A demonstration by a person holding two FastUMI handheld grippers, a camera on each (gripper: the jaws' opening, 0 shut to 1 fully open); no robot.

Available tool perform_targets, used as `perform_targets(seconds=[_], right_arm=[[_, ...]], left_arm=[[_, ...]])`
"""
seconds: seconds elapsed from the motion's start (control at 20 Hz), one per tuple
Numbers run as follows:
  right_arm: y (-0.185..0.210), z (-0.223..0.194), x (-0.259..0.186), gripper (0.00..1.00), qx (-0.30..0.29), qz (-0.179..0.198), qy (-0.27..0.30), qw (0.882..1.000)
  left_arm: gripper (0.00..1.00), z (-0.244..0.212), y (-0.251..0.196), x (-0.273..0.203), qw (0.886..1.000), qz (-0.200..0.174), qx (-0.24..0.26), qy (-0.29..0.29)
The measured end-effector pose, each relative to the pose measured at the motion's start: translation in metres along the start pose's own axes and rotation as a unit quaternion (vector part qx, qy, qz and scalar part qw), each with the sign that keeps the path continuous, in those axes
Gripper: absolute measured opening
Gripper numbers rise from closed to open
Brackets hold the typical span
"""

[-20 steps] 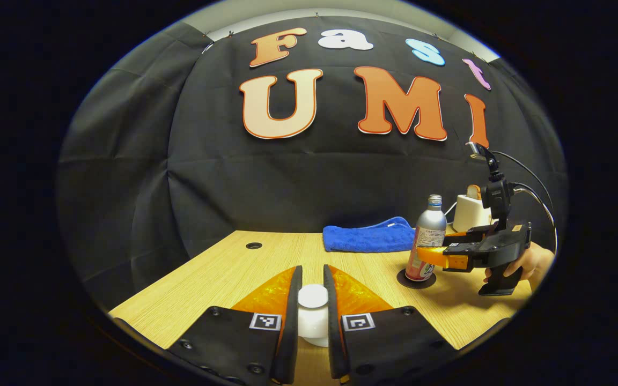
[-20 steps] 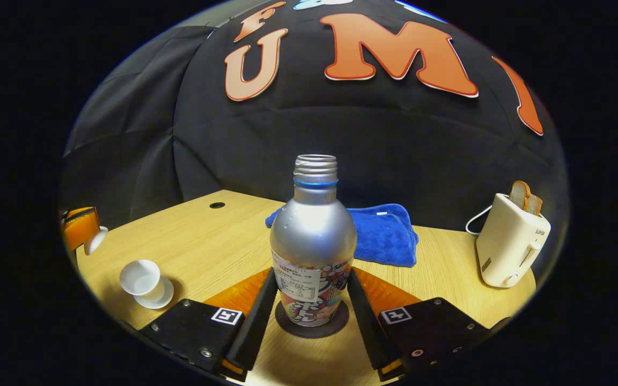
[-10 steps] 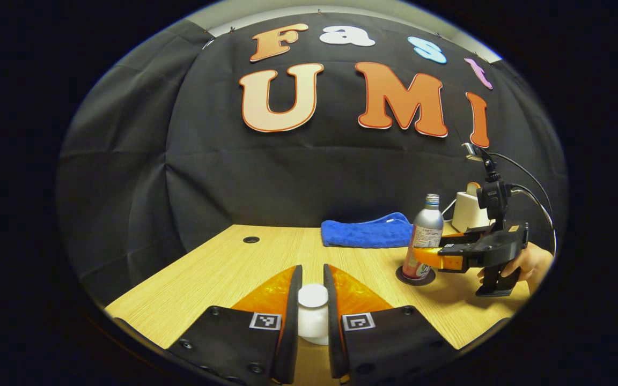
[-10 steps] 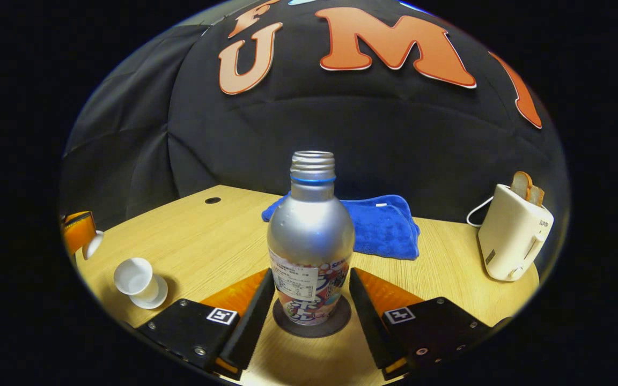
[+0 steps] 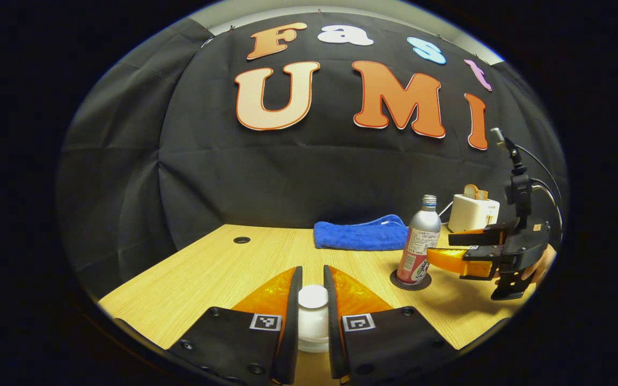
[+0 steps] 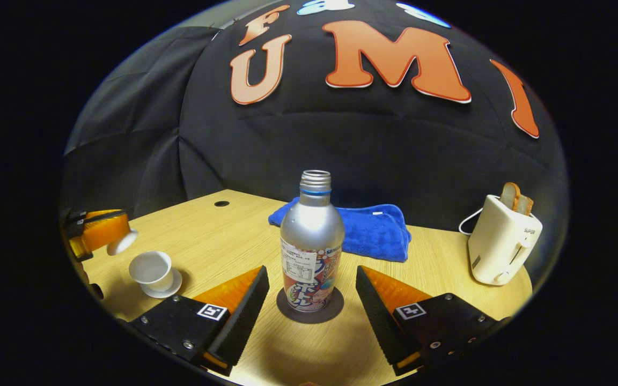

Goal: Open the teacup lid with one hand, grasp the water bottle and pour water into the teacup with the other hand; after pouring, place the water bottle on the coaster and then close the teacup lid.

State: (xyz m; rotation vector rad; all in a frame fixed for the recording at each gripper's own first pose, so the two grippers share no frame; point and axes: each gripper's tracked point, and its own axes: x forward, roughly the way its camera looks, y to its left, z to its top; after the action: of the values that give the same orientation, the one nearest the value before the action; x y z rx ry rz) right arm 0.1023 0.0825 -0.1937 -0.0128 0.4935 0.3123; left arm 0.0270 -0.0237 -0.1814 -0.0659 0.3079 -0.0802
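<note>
A blue towel (image 6: 362, 230) is lying crumpled on the wooden table (image 6: 218, 241) near its far edge, at about 12 o'clock in the right gripper view. A cream toaster (image 6: 502, 244) is standing at 3 o'clock, well apart from the towel, with toast (image 6: 515, 197) sticking up from its slot and a white cord (image 6: 467, 225) trailing behind. A round hole (image 6: 221, 203) is showing at 10 o'clock.

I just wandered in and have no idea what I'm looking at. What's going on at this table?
A person works two handheld grippers. The left gripper is shut on the white teacup lid, held away from the open teacup. The right gripper is open, its fingers apart from the water bottle, which stands upright and uncapped on the dark coaster. A blue towel and a toaster sit farther back. The lid is not yet back on.
</note>
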Motion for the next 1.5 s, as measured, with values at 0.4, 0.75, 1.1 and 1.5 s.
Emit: perform_targets(seconds=[0.4,0.75,1.1,1.5], right_arm=[[0.003,0.022,-0.041,0.98,-0.012,0.005,-0.060,0.998],[0.002,0.012,-0.055,0.98,-0.013,0.001,-0.057,0.998],[-0.003,0.006,-0.062,0.98,-0.006,-0.004,-0.055,0.998],[-0.014,0.016,-0.076,0.99,0.004,-0.016,-0.072,0.997]], left_arm=[[0.27,-0.033,-0.004,0.020,1.000,-0.003,-0.006,0.027],[0.28,-0.055,-0.008,0.028,0.999,-0.003,0.008,0.049],[0.29,-0.055,-0.011,0.027,0.998,-0.005,0.026,0.049],[0.55,-0.046,-0.001,0.021,0.999,0.020,0.020,0.034]])
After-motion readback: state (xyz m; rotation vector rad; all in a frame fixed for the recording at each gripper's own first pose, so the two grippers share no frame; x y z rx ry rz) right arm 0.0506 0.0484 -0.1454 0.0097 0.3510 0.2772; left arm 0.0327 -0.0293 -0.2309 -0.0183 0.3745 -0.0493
